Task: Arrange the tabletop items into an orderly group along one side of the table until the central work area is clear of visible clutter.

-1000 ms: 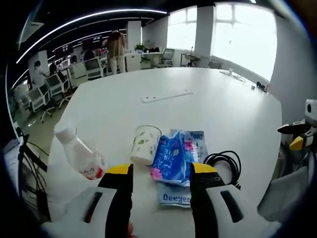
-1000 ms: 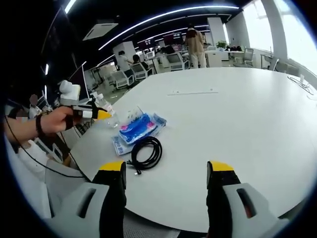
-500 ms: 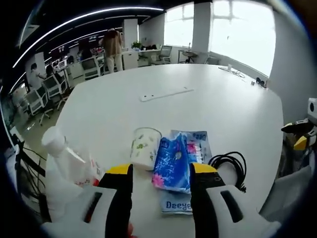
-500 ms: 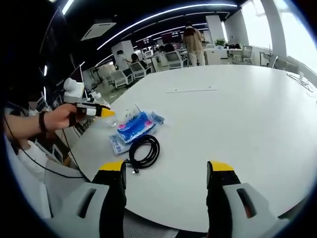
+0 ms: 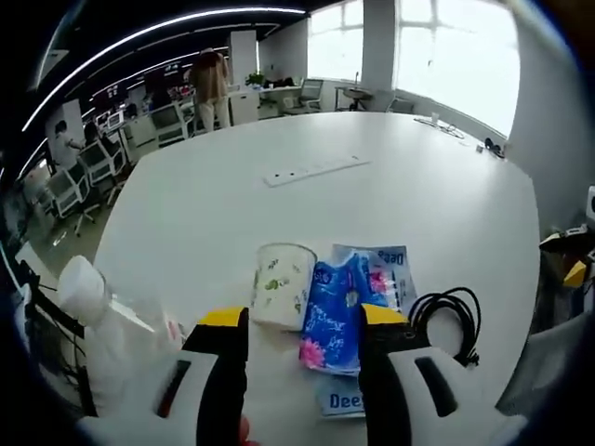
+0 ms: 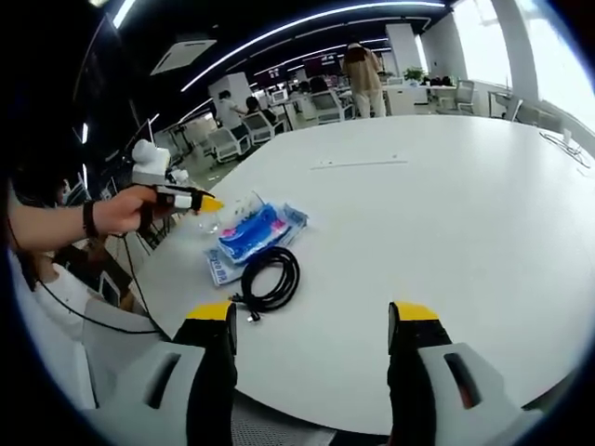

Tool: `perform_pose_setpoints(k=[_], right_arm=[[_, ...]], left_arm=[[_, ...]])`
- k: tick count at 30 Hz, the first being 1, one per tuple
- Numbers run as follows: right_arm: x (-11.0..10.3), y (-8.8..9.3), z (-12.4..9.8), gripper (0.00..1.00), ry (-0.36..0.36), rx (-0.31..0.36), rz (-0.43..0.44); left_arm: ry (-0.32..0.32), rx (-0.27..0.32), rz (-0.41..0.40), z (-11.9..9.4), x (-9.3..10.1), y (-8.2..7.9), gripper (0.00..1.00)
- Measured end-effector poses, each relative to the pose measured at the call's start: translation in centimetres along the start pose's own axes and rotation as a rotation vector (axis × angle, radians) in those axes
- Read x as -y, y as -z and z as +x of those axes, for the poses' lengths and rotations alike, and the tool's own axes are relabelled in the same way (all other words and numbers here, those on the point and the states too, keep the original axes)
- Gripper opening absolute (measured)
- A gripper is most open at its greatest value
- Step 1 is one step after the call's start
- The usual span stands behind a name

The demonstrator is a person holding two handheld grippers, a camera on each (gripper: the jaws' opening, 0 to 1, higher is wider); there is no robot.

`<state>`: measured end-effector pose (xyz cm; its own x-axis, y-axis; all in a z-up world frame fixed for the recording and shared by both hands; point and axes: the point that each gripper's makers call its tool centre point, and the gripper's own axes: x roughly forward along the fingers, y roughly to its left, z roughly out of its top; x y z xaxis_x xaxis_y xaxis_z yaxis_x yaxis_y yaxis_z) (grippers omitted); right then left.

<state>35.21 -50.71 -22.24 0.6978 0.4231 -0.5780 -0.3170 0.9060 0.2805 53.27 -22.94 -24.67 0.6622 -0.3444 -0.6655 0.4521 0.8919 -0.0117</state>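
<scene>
- Left gripper: jaws set wide, nothing between them; poised above the item cluster at the table's near edge, probably to nudge a piece into line.
- Right gripper: jaws wide, empty; hovers over bare white table, well apart from the cluster.
- Paper cup: lies on its side, mouth away from camera; contents cannot be told.
- Blue tissue pack: touches the cup, lies on a printed packet.
- Plastic bottle: tilted, at the table edge; translucent, contents unclear.
- Black coiled cable: just beside the pack.
- Power strip: lies apart at mid-table.
</scene>
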Motion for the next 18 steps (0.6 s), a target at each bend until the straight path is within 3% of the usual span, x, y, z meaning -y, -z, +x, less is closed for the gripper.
perform_pose_setpoints(k=[18], right_arm=[[1.2, -0.2, 0.1, 0.65, 0.014, -0.007, 0.019]], left_arm=[[-0.012, -0.05, -0.014, 3.4, -0.9, 0.6, 0.49]])
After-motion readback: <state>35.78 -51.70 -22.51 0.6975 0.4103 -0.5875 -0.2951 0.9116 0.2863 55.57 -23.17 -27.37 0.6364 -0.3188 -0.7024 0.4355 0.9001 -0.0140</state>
